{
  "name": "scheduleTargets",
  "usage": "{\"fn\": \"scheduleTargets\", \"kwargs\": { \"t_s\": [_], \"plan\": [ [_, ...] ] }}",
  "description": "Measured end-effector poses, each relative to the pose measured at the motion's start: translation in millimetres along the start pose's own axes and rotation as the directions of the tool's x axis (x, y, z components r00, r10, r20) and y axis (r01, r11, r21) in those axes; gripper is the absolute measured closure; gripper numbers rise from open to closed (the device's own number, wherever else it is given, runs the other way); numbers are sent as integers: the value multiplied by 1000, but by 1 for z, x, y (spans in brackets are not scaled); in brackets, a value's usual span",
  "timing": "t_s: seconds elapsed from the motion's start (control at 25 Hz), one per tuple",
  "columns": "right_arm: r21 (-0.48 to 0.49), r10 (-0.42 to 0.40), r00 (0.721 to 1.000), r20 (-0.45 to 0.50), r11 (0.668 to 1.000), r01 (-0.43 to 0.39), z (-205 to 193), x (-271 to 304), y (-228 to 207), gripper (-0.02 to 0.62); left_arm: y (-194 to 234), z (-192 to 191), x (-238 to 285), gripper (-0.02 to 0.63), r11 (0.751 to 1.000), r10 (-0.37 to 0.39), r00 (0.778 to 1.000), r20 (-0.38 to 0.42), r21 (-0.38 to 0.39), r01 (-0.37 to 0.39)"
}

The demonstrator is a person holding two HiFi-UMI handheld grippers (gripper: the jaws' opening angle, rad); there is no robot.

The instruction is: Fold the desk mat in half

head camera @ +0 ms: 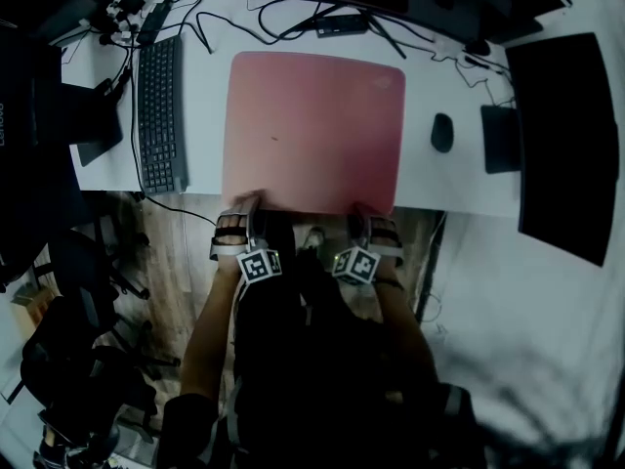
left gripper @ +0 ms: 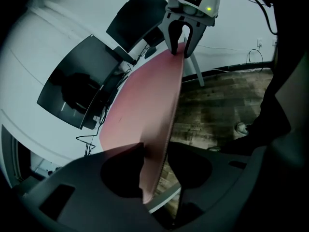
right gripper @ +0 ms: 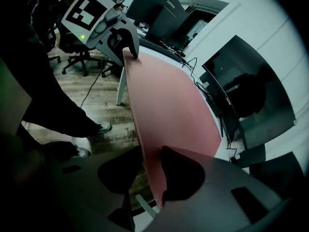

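Forearms (head camera: pixel 208 332) of the person fill the bottom of the head view and reach forward to the near edge of the desk (head camera: pixel 207 115). The left hand-held gripper (head camera: pixel 244 207) and the right hand-held gripper (head camera: pixel 363 213) sit there side by side, both angled downward. The pink desk mat (head camera: pixel 312 130) lies flat on the desk directly ahead of them, between the keyboard (head camera: pixel 161 115) on the left and the mouse (head camera: pixel 442 132) on the right. Its near edge runs left to right along the desk's front, and it looks slightly wider than it is deep. Each hand-held gripper is at one end of that near edge, left at the left corner and right at the right corner, so neither is closer to the mat than the other. In each gripper view the jaws straddle the edge: one jaw rests on the mat's top face, while the other hangs below it with a strip of wooden floor (head camera: pixel 176 233) visible in the gap. I read both as partly open around the mat and not yet pinching it. The rest of the mat stretches away from the jaws toward the cables (head camera: pixel 283 22) at the back. The fold would therefore need both corners lifted together and carried straight away from the person, creasing left to right across the middle.
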State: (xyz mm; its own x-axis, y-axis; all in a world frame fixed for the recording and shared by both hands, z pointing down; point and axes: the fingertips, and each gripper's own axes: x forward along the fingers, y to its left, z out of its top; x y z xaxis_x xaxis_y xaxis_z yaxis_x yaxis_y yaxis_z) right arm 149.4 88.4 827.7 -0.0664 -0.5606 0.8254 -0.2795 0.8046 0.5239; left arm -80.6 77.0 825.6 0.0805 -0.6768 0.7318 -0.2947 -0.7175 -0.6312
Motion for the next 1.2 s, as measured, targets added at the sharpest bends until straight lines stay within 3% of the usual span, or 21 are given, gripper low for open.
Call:
{"fn": "scheduleTargets", "kwargs": {
  "t_s": [0.16,0.28,0.4,0.8,1.0,1.2],
  "plan": [
    [-13,5,1000,11,1000,-5,1,-7,4,535,2,0,-3,472,1000,-11,1000,2,-16,11],
    [-19,10,1000,9,1000,-10,1,-9,3,552,4,3,-11,545,999,-11,1000,10,-40,11],
    [-25,26,1000,9,999,-26,2,-11,1,565,15,7,-17,574,999,14,1000,15,-45,-13],
    [65,23,999,49,998,-26,12,-36,-29,575,44,17,-35,583,991,-28,998,58,-128,35],
    [118,8,999,54,993,-14,25,-53,-59,575,66,21,-43,583,966,-82,993,80,-239,99],
    [160,-18,999,42,987,11,31,-59,-87,575,93,31,-46,584,949,-124,985,121,-275,153]
  ]
}}
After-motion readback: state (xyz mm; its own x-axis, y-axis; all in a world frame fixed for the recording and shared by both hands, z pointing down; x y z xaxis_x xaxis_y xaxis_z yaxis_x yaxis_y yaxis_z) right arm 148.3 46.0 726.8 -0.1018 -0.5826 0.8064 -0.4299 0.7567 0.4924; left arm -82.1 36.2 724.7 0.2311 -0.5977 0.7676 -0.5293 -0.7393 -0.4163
